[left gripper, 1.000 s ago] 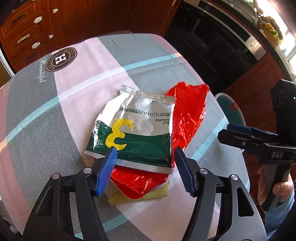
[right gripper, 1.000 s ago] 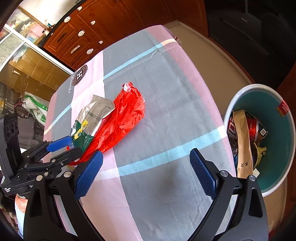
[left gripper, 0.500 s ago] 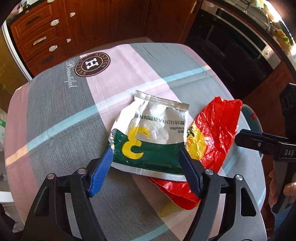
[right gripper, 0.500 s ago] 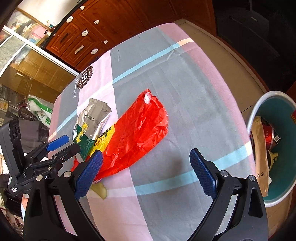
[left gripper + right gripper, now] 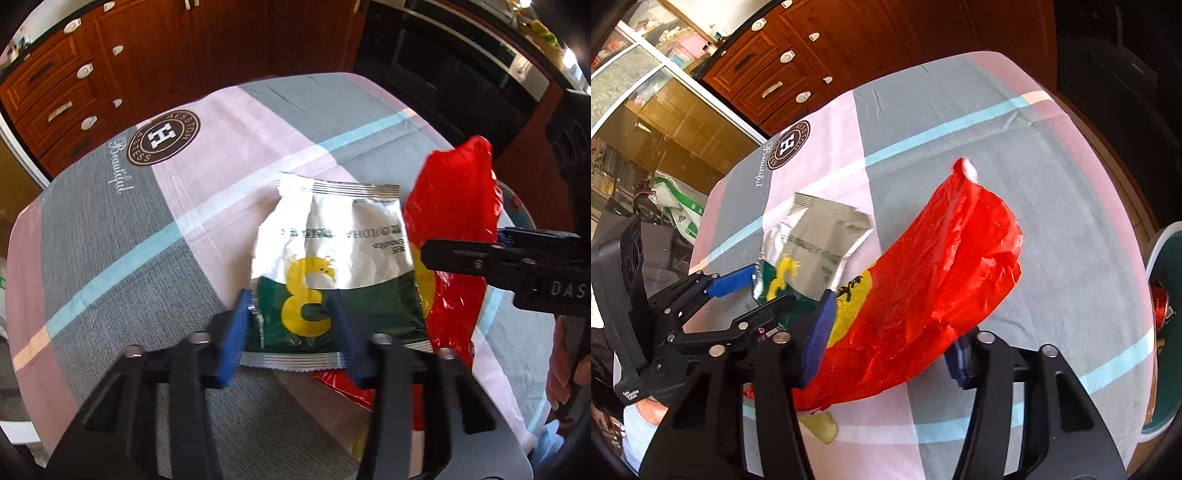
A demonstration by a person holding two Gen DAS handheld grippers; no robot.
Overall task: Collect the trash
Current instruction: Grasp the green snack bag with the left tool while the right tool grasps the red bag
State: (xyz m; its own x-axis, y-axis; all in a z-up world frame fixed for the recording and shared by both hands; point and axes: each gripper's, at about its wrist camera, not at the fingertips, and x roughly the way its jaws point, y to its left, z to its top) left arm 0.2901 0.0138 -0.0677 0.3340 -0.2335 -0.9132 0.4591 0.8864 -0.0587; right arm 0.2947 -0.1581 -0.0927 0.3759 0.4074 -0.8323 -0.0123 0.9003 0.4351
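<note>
The left tongs (image 5: pixel 291 332), just closed, are pinched on the green packet (image 5: pixel 332 266), its near corners hidden. The right tongs (image 5: pixel 890 343), also closing, are clamped round the red bag (image 5: pixel 923 288), one pad buried beneath. A bin (image 5: pixel 1160 258) is cut off at 3 o'clock beside the tabletop (image 5: pixel 960 110).

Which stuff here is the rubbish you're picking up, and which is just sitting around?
For the job:
- silver and green snack packet, in the left hand-held gripper
- red wrapper, in the right hand-held gripper
- yellow scrap under the red wrapper
- teal bin beside the table

Just there:
- checked tablecloth
- wooden drawers
- oven
</note>
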